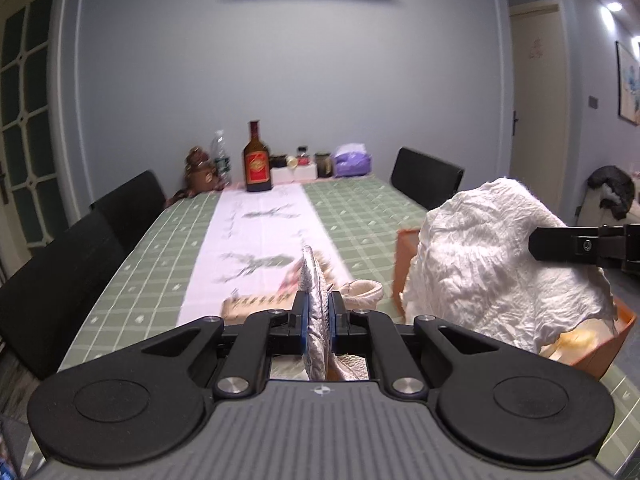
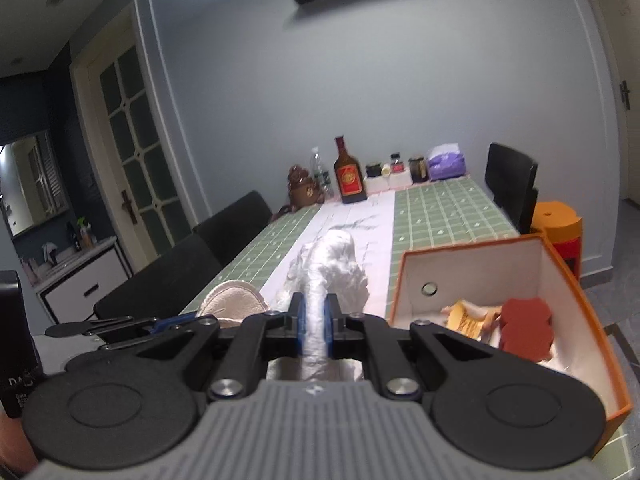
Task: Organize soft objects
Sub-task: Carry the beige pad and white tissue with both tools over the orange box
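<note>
Left gripper (image 1: 319, 312): pressed onto a thin silvery quilted pad (image 1: 313, 280), held edge-up over the green checked tablecloth (image 1: 132, 264).
Right gripper (image 2: 315, 316): pinching a crumpled white cloth (image 1: 492, 256), lifted beside the orange open-topped box (image 2: 580, 292).
Box contents: a red scalloped piece (image 2: 524, 330) and a yellow item — room left.
Advice: bring the cloth over the opening, lower it, then release — keep hanging folds inside the rim.
</note>
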Motion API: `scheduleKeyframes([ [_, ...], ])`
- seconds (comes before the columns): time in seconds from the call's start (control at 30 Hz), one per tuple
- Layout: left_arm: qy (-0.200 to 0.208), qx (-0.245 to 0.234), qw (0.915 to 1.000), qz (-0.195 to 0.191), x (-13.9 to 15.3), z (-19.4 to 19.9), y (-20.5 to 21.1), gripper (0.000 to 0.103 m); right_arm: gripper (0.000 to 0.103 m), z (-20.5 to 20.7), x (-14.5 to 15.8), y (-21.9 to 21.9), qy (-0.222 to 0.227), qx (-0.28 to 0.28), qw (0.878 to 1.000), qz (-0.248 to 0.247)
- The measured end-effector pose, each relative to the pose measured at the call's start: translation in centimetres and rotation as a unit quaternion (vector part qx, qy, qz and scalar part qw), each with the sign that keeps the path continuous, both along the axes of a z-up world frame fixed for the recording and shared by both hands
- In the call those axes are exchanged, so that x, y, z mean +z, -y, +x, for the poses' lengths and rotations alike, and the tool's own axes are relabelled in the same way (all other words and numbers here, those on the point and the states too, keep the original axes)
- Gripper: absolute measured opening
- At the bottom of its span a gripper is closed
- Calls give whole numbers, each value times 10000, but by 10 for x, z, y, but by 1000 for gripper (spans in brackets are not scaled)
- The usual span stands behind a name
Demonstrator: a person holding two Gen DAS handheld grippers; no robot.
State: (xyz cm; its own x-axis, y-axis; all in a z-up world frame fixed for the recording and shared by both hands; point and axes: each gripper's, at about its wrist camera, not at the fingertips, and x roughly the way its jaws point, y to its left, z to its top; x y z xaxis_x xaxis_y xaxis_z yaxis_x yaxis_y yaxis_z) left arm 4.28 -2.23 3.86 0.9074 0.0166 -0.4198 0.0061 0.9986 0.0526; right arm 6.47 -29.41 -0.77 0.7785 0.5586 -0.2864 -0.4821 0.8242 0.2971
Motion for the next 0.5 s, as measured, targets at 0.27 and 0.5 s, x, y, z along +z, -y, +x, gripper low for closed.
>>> scheduleKeyframes([
  [0.27,316,-518,9981,-105,29,35,41,10,7,18,21,47,356,-631,9974,-39],
  [0.5,-78,-1185,9928,-180,22,78,87,11,8,51,17,76,237,-1250,9901,-589],
])
